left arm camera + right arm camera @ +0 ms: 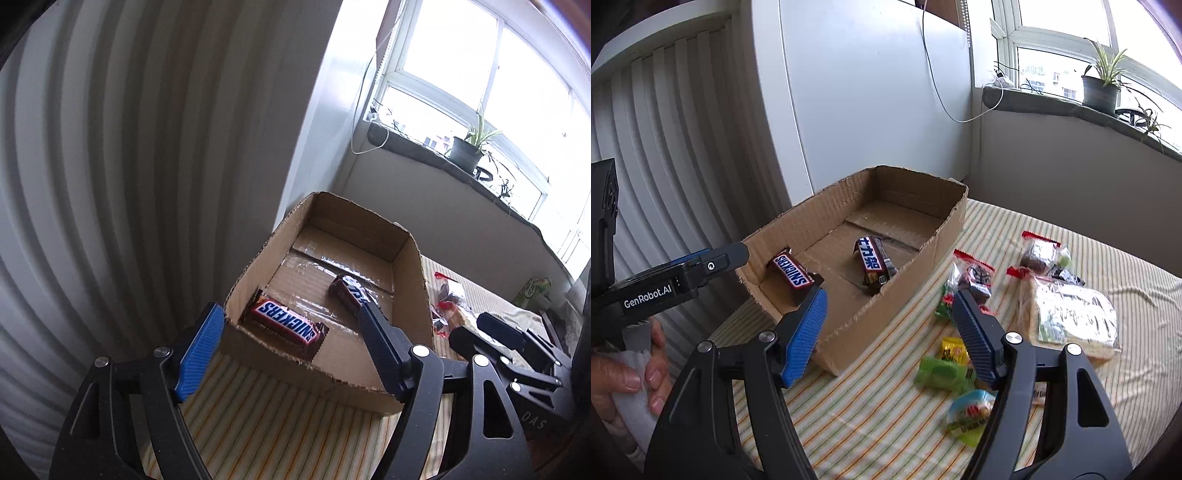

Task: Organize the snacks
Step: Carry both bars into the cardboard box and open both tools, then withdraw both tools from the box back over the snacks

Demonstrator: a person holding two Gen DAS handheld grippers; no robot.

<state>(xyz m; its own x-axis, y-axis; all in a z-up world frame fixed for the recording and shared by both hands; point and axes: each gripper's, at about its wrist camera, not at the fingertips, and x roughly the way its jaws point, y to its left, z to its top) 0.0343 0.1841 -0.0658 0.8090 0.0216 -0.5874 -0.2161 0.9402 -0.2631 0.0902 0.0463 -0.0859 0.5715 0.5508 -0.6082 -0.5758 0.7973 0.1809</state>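
Both grippers stand with their jaws apart and nothing between the pads. In the left wrist view, the left gripper (291, 325) hangs over the near end of an open cardboard box (415, 266); its blue-padded left finger (201, 347) sits outside the box's near left corner, the right finger over the box floor. Just ahead of it a Snickers bar (286, 323) lies against the near left wall, label up. A second Snickers bar (349, 291), its wrapper printed in Chinese characters, lies farther in, partly hidden behind the right finger.

From the right wrist view, the right gripper (890, 306) is empty too — its left finger stands in front of the box's near wall, its right finger above the loose snacks. The box rests on a striped cloth (871, 406). Right of the box, on the cloth, lie clear packets with red tops (973, 275), a large flat bag (1075, 314), a yellow sweet (953, 349), a green wrapped sweet (940, 373) and a small round jelly cup (969, 410) — all outside the box. At the left edge a hand (626, 373) grips the handle of the left gripper, which is labelled GenRobot.AI.

A potted plant (1102, 85) stands on the windowsill behind.
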